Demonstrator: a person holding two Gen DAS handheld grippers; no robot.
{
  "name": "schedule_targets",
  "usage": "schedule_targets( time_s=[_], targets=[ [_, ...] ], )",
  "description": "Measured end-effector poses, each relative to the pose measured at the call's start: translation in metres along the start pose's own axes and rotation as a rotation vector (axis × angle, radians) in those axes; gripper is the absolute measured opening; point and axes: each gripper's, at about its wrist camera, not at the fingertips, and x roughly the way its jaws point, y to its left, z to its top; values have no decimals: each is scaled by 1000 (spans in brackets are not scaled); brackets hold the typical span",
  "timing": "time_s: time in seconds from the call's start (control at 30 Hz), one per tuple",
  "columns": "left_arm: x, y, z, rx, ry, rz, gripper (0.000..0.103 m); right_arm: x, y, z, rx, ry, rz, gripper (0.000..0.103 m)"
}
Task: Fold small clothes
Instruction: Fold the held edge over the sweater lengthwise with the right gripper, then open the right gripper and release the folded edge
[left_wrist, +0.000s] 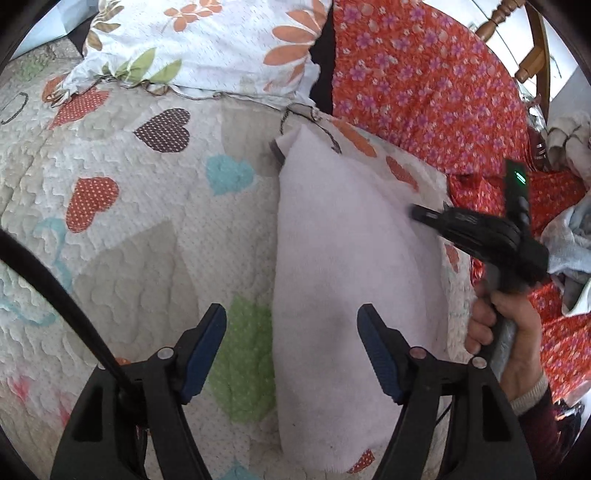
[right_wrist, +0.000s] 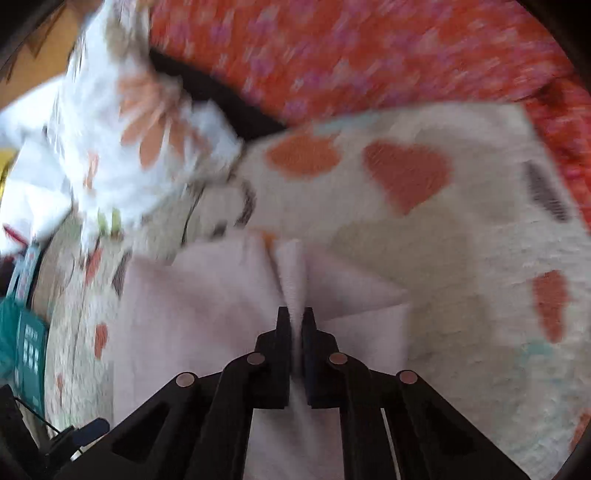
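The soft, light pale pink cloth (right_wrist: 207, 314) bunches easily; the right tool (right_wrist: 293, 317) pinches its edge at twelve o'clock, while the left tool (left_wrist: 291, 325) stands spread, empty.

1. We see the right wrist view smeared; the flowered pillow (right_wrist: 140, 122) is blurred.
2. Near that pillow, the pale cloth (right_wrist: 207, 306) runs off our picture's bottom edge.

Your heart-patterned quilt (left_wrist: 122, 229) carries the pale pink cloth (left_wrist: 343, 258); beyond that cloth, a floral pillow (left_wrist: 207, 48) and orange flowered fabric (left_wrist: 424, 81).
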Motion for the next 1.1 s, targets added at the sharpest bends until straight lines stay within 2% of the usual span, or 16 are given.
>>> schedule_targets(
  time_s=[0.07,0.13,0.23,0.33,0.4,0.47,0.53,0.6,0.67,0.7,0.73,0.77,0.83,0.9,0.97,1.1],
  targets=[
    [3,3,2,-18,0,3,76,3,-9,-3,6,7,-90,6],
    [12,2,2,-21,21,10,76,20,-12,-11,-34,79,-169,6],
    [21,0,-3,-11,32,30,76,10,-9,-17,-61,56,-204,8],
    [26,-1,-4,-4,43,13,82,-20,-13,-26,-13,20,-141,28],
    [29,0,-4,-17,52,-23,85,-36,-21,-40,35,16,-62,60],
    [37,5,-3,-50,72,-82,88,-41,-30,-57,83,36,8,66],
    [48,10,-4,-89,87,-127,91,-36,-41,-80,140,85,92,67],
    [50,10,-7,-105,45,-158,94,-20,-49,-98,198,133,147,67],
    [52,6,-9,-99,46,-160,94,-17,-51,-106,225,85,192,70],
    [53,0,-10,-64,63,-156,88,-17,-48,-108,235,84,210,68],
    [53,-6,-11,-31,86,-168,50,-15,-45,-109,252,104,274,60],
    [56,-10,-11,-19,116,-187,38,-8,-39,-111,286,156,379,30],
    [48,-14,-9,-3,107,-162,31,-8,-26,-111,274,154,367,30],
    [36,-12,-4,-22,93,-181,28,-12,-14,-109,251,151,367,25],
    [19,-9,1,-44,61,-213,27,-27,-4,-102,244,118,433,23],
    [-16,-11,4,-6,-12,-176,28,-62,26,-92,135,42,523,23]
  ],
)
